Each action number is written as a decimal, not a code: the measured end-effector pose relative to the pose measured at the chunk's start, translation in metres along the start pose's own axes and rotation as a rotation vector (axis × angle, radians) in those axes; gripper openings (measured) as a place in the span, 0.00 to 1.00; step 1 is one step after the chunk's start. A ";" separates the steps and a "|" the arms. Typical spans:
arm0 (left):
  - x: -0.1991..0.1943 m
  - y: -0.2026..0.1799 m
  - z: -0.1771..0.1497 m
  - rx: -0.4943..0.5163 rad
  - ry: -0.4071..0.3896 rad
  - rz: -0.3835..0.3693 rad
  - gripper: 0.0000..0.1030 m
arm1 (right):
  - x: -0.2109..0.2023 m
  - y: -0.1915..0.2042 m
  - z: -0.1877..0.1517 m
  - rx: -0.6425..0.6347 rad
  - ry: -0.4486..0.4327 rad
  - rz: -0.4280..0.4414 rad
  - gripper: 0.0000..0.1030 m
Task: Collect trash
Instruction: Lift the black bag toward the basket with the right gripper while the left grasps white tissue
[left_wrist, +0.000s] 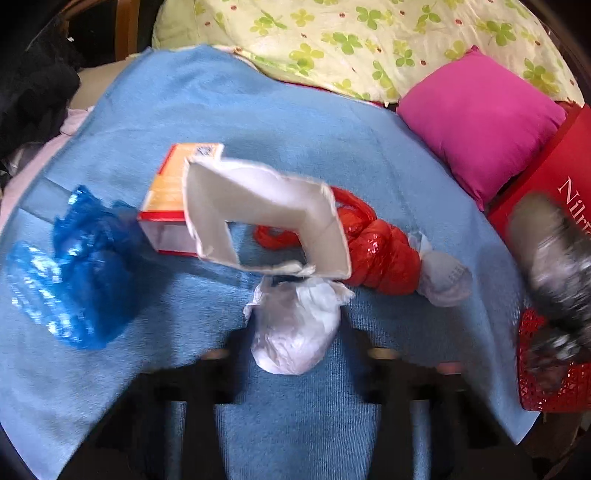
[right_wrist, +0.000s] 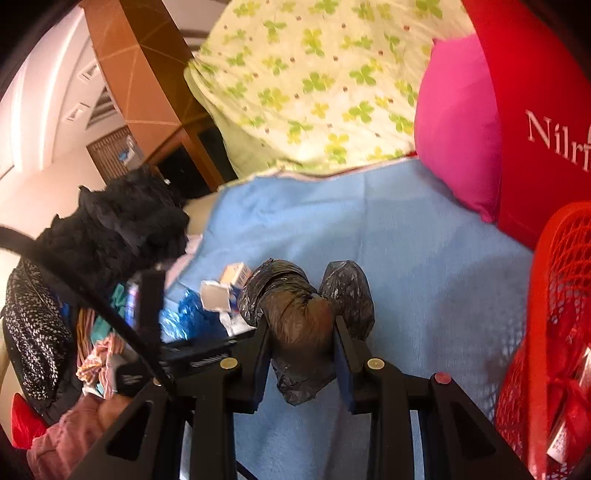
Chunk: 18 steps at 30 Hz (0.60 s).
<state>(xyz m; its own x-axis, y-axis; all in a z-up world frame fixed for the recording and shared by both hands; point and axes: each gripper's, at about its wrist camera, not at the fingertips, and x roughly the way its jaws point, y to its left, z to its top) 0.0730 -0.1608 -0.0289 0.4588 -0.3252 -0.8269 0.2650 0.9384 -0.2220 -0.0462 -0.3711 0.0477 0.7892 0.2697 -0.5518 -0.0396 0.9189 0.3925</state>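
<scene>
The right gripper (right_wrist: 301, 325) is pinching a knotted black trash bag (right_wrist: 295, 314) above the blue blanket (right_wrist: 424, 266). The left gripper (left_wrist: 295, 350) is straddling a crumpled white tissue (left_wrist: 295, 332); whether its jaws are gripping it cannot be told.

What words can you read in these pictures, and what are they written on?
"Nilr", cut off at the picture's edge: white letters on the red bag, beside the pink pillow.
Print on the orange box: too blurred to read.
Print on the small carton: too small to read.

carton (left_wrist: 255, 206) on blanket (left_wrist: 258, 110), pillow (left_wrist: 484, 122) right
</scene>
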 end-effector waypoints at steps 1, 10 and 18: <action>0.000 -0.001 -0.001 0.002 -0.010 0.003 0.29 | -0.003 0.000 0.001 -0.001 -0.018 0.006 0.32; -0.036 -0.019 -0.027 0.057 0.003 -0.008 0.24 | -0.027 0.006 0.008 -0.012 -0.150 0.038 0.32; -0.122 -0.056 -0.034 0.115 -0.130 -0.088 0.24 | -0.052 0.007 0.009 -0.023 -0.250 0.023 0.32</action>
<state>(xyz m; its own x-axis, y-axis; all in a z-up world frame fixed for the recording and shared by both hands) -0.0265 -0.1693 0.0668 0.5333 -0.4248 -0.7315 0.4003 0.8885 -0.2242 -0.0818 -0.3811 0.0862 0.9150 0.2137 -0.3422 -0.0711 0.9203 0.3847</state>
